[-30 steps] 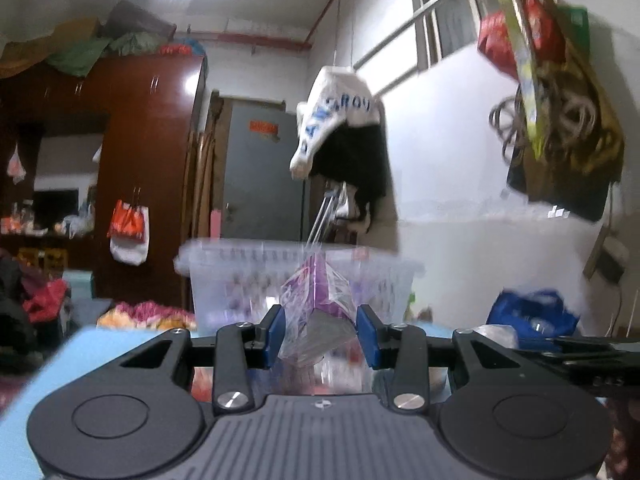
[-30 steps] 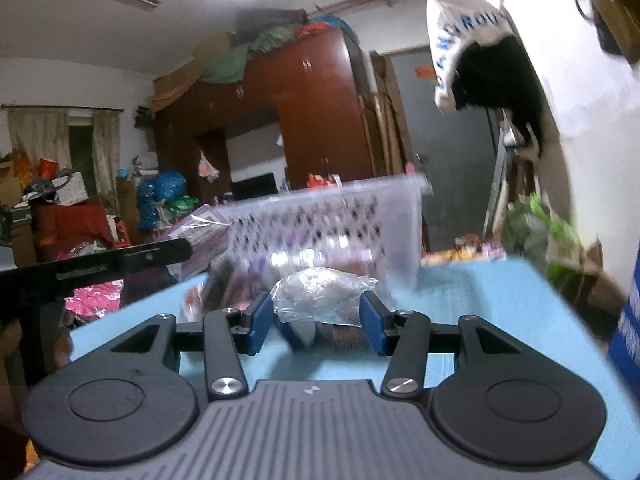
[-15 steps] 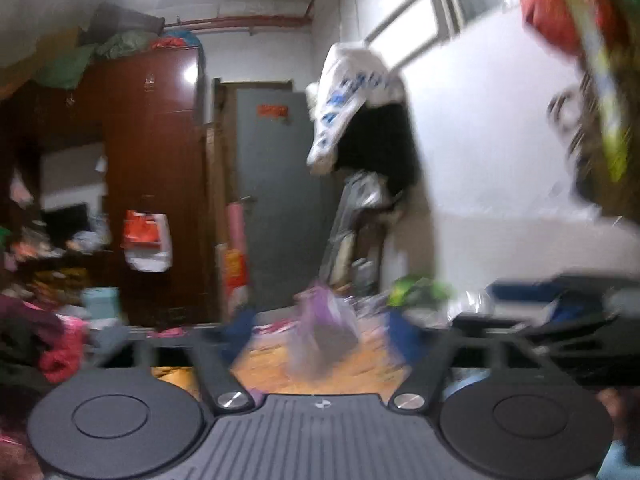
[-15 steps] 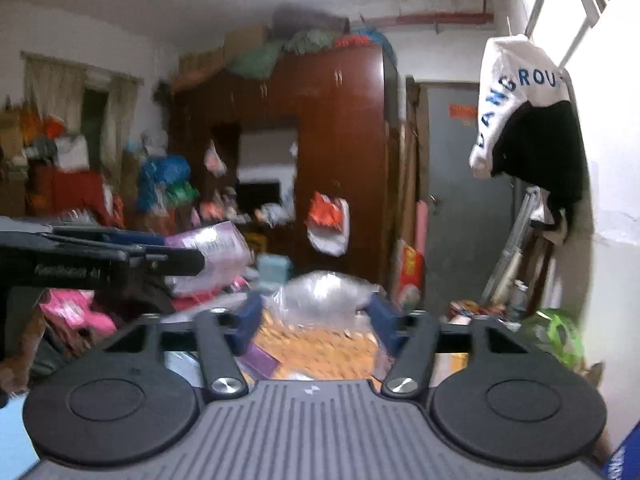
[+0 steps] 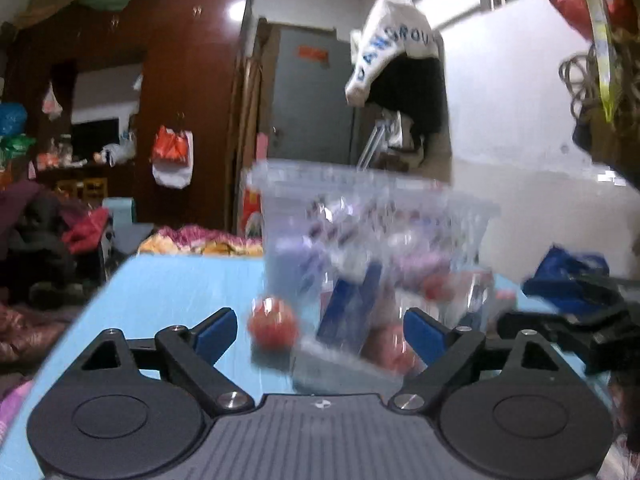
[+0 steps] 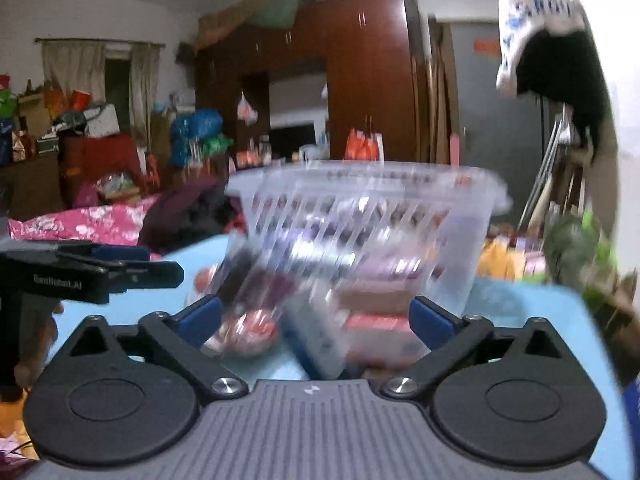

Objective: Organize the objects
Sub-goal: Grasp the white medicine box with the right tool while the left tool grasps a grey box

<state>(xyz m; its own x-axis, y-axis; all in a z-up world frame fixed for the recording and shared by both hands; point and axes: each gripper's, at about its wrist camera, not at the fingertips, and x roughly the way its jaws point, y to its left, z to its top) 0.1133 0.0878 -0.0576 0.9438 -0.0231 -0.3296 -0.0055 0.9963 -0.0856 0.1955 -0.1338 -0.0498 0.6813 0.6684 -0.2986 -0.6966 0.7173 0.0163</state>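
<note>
A clear slotted plastic basket point(image 5: 372, 216) stands on the light blue table point(image 5: 168, 300), blurred, with packets showing through its wall. In front of it lie a small red round thing point(image 5: 273, 322) and a blue packet point(image 5: 352, 308). My left gripper point(image 5: 320, 336) faces them; its jaws are opening wide and nothing is pressed between the pads. In the right wrist view the basket point(image 6: 372, 216), the red round thing point(image 6: 248, 330) and the blue packet point(image 6: 316, 336) lie ahead of my right gripper point(image 6: 316, 320), whose jaws are also opening with nothing gripped.
The other gripper shows at each view's edge: the right one point(image 5: 560, 320), the left one point(image 6: 80, 272) with a hand under it. A blue bag point(image 5: 568, 272) lies at the table's right. A dark wardrobe point(image 5: 180, 100), door and piled clothes fill the room behind.
Both grippers held a clear bag a second ago and rose above the basket. Now both jaws stand wide, the bags are gone from them, and the views are back low before the basket.
</note>
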